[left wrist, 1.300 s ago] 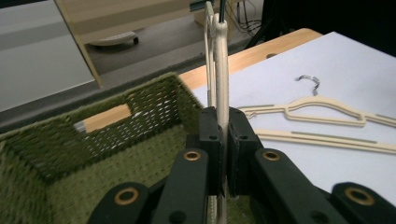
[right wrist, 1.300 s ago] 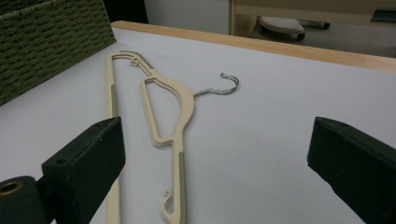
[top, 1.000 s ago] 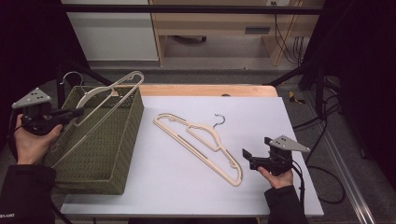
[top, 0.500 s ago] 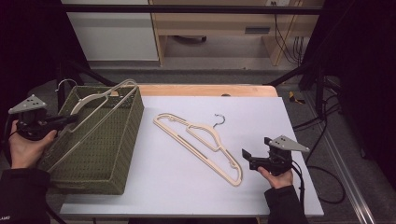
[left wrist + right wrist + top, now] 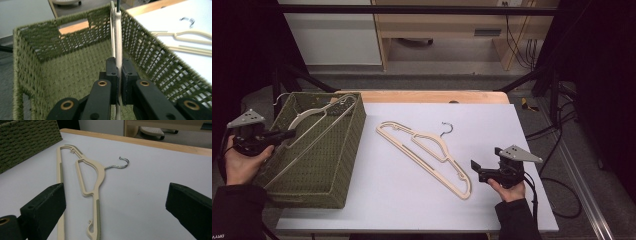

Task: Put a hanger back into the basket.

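Hanger (image 5: pixel 314 117) number one, cream plastic, is pinched at one end between the jaws of the left gripper (image 5: pixel 287 134) and slopes down into the green woven basket (image 5: pixel 343 165) at the table's left edge; its far end and wire hook lean near the basket's back rim. The left gripper view has the pads clamped on the thin bar (image 5: pixel 117 62), with the open weave walls on both sides.

A second hanger (image 5: pixel 427 150) lies flat on the white table (image 5: pixel 512 130), running from mid-table toward the front right, its hook (image 5: pixel 120 163) pointing toward the back edge. The right gripper (image 5: pixel 479 171) rests at the front right, just beside that hanger's near end, with jaws spread wide and nothing between them.

Risks, as I judge them: the held hanger is long for the basket, so letting go now could leave it propped on the rim or snag the hook in the weave. The narrow grip on one end might also let it swivel. A push sideways could shift the light basket.

Hard to tell: whether the lower end touches the basket floor, and where exactly the hook sits behind the rim.
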{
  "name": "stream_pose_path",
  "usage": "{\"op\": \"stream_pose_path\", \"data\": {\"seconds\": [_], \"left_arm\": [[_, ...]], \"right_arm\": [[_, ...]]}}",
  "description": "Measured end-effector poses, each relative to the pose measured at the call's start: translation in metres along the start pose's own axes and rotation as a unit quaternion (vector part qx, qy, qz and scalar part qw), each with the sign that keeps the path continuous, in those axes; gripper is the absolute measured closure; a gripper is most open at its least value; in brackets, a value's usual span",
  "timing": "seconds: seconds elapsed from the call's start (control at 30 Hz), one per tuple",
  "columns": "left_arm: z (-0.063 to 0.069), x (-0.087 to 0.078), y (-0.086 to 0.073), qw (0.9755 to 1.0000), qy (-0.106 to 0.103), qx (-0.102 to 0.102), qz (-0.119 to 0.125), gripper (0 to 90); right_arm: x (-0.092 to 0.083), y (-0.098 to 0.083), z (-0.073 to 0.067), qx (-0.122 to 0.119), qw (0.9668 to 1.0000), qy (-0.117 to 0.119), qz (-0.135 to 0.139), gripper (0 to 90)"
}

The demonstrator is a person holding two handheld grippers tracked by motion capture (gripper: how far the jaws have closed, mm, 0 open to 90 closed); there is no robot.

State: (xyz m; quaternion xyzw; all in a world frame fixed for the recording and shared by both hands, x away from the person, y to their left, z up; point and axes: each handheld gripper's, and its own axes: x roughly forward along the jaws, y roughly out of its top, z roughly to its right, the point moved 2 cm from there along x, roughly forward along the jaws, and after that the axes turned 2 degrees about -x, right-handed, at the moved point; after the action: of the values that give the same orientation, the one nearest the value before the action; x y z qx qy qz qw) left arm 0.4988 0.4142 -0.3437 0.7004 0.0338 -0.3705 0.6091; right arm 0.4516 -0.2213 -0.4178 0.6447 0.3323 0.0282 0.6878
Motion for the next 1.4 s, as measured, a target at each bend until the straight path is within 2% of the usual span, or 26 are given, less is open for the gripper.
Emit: {"op": "stream_pose_path", "data": {"seconds": [0.2, 0.43, 0.63, 0.77, 0.83, 1.0, 1.13, 1.3, 1.37, 1.4], "left_arm": [[-0.005, 0.009, -0.009, 0.9998, 0.011, 0.002, -0.014, 86.0], [-0.012, 0.014, -0.018, 0.998, 0.041, 0.027, -0.04, 85.8], [-0.014, 0.019, -0.032, 0.9987, 0.035, 0.021, -0.029, 85.8], [-0.005, 0.02, -0.035, 0.9986, 0.026, 0.03, -0.034, 85.8], [0.001, 0.022, -0.036, 0.9979, 0.018, 0.041, -0.047, 85.2], [0.014, 0.028, -0.04, 0.9947, 0.013, 0.068, -0.076, 83.6], [0.019, 0.031, -0.044, 0.9926, 0.001, 0.085, -0.087, 82.1], [0.026, 0.037, -0.048, 0.9874, -0.013, 0.106, -0.116, 80.2], [0.026, 0.039, -0.048, 0.9853, -0.009, 0.112, -0.128, 80.0], [0.027, 0.041, -0.049, 0.9856, -0.009, 0.112, -0.127, 80.0]], "right_arm": [[0.001, -0.001, 0.0, -0.001, 1.0, 0.0, -0.002, 3.4], [0.002, -0.001, 0.0, -0.002, 1.0, 0.001, -0.004, 3.4], [0.002, -0.001, 0.0, -0.002, 1.0, 0.0, -0.004, 3.4], [0.002, -0.001, -0.001, -0.003, 1.0, 0.002, -0.004, 3.4], [0.001, -0.001, 0.0, -0.001, 1.0, 0.002, -0.004, 3.4], [0.0, 0.0, 0.0, 0.002, 1.0, 0.004, 0.001, 3.6], [0.0, 0.0, -0.001, 0.002, 1.0, 0.004, 0.0, 3.6], [0.0, 0.0, -0.001, 0.003, 1.0, 0.004, 0.001, 3.6], [-0.001, 0.0, -0.001, 0.003, 1.0, 0.005, 0.001, 3.6], [-0.001, 0.0, -0.001, 0.004, 1.0, 0.005, 0.001, 3.6]]}}
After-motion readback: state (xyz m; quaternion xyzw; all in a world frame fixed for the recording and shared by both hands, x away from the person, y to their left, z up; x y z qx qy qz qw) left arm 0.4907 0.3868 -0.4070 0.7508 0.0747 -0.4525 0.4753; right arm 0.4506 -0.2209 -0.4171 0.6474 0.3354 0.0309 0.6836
